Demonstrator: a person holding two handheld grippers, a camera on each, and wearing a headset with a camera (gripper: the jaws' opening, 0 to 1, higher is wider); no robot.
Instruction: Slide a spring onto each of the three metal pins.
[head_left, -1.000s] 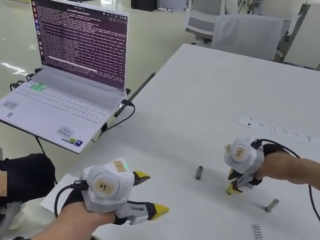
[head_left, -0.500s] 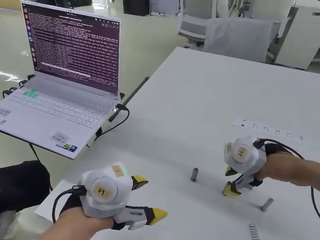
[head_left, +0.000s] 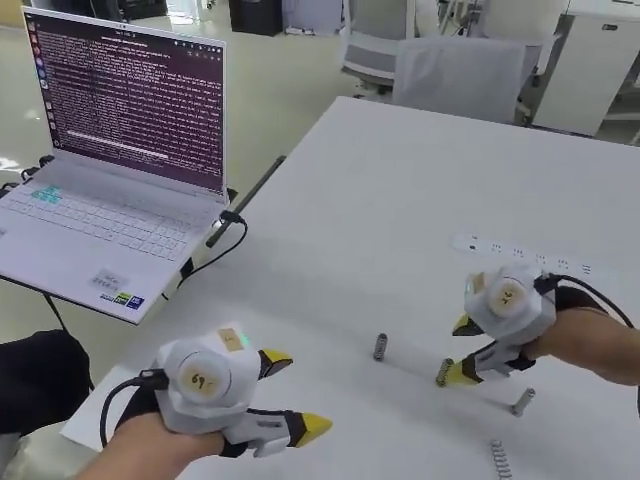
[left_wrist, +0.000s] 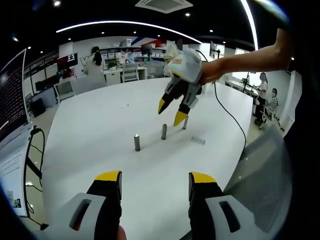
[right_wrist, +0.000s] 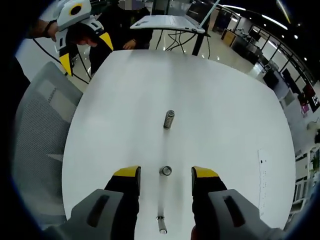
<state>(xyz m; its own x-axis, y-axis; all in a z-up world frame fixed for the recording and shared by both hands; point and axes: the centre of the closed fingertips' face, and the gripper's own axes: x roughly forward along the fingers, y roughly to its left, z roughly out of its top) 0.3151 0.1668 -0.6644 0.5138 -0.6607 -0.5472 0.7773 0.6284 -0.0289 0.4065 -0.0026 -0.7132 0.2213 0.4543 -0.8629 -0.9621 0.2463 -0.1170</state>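
Three short metal pins stand in a row on the white table. The left pin wears a spring. So does the middle pin, which stands between the tips of my open right gripper without being gripped. The right pin looks bare. A loose spring lies near the front edge. My left gripper hovers open and empty at the front left, well away from the pins.
An open laptop sits on a stand to the left, with a black cable running onto the table. A white power strip lies behind the right gripper. Office chairs stand beyond the far edge.
The camera has shifted. My right gripper has drawn back slightly to the right, uncovering the sprung middle pin by its lower fingertip. The left gripper has hardly moved.
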